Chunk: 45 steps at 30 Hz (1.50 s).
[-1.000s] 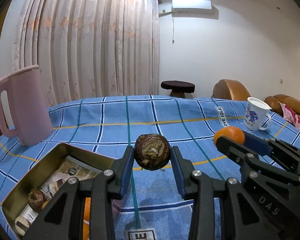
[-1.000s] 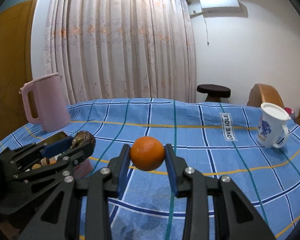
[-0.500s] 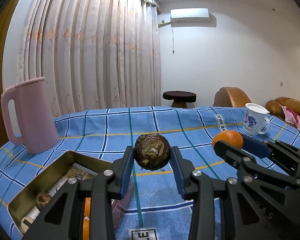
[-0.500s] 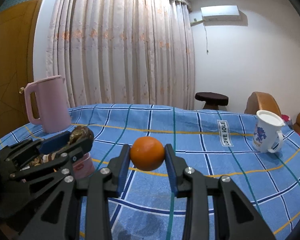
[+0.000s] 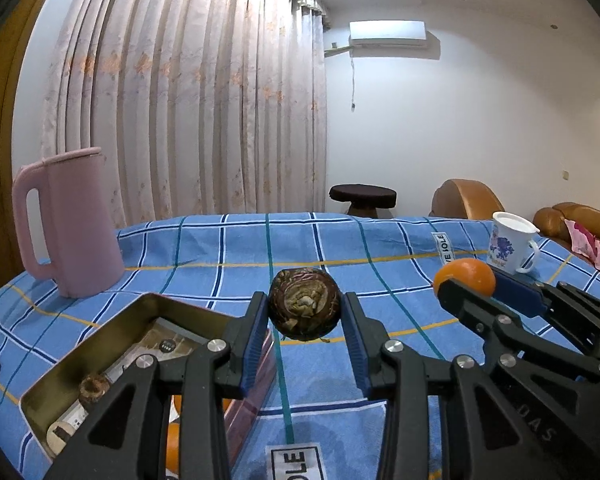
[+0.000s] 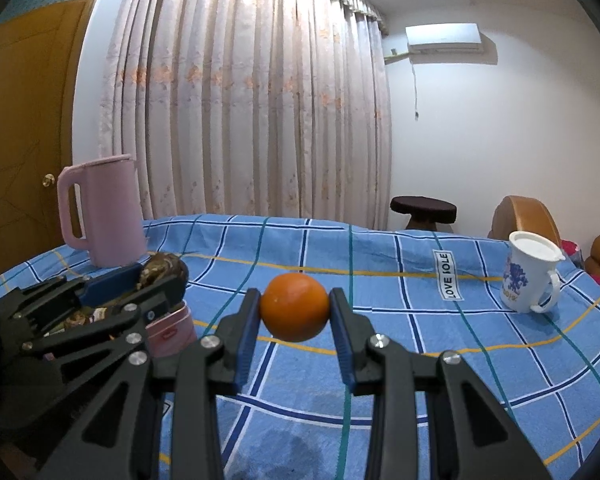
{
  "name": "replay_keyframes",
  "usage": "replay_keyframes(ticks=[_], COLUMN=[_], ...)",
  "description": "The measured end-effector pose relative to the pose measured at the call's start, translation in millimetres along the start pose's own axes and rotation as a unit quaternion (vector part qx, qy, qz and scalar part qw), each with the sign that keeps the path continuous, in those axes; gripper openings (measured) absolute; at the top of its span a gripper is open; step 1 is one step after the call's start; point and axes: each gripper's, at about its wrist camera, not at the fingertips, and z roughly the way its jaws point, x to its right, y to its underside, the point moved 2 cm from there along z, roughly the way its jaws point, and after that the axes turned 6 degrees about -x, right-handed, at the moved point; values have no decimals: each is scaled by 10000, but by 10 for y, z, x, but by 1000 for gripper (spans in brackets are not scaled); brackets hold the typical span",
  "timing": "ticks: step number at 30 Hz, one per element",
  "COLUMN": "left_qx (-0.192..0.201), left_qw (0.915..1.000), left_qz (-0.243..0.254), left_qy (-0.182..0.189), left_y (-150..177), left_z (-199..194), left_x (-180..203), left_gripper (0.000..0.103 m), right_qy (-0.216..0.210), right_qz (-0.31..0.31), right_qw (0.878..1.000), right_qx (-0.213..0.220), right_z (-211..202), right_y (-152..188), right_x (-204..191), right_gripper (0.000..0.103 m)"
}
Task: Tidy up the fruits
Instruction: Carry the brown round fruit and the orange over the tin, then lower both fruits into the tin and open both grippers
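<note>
The left tool (image 5: 305, 316) pinches a round, dark brown fruit (image 5: 304, 304) between its blue-padded fingers (image 5: 256, 336). The fruit's skin is mottled and wrinkled, with a paler, rough tan patch at the middle of the face turned toward the camera. It hangs above the counter (image 5: 220, 256), which is covered in a blue checked cloth, just beside the near corner of an open gold-coloured tin (image 5: 112, 336).

The right tool (image 6: 294, 308) pinches an orange (image 6: 294, 307) at its sides. The orange is smooth, evenly bright and nearly spherical, with a faint dimple on its left part. It too is held off the cloth, to the right of the brown fruit.

Inside the tin lie a small brown fruit (image 5: 93, 388) on printed paper, and orange-coloured fruit (image 5: 172, 444) shows partly behind the left tool's frame. A pink jug (image 5: 70, 220) stands at the far left of the counter, and a white mug (image 6: 530, 278) with a blue print stands at the far right.
</note>
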Motion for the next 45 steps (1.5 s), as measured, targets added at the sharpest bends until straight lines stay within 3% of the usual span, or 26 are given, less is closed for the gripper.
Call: replay_keyframes(ticks=[19,38,45], left_qx=[-103,-560,-941], left_qw=[9997,9919,9876], left_qz=[-203,-604,-608], left_qy=[96,-962,-1096], left_y=[121,31,156], left_z=[-216,-487,-441], left_x=[-279,-1327,-1583], left_gripper=[40,40,40], right_qy=[-62,-1386,-1710], right_qz=[-230,-498,-587], right_qw=[9995,9887,9815], right_qx=[-219,-286,-638], right_z=[-34,176,349], right_y=[55,-435,-464], right_x=[-235,-1208,-1486], right_gripper=[38,38,38])
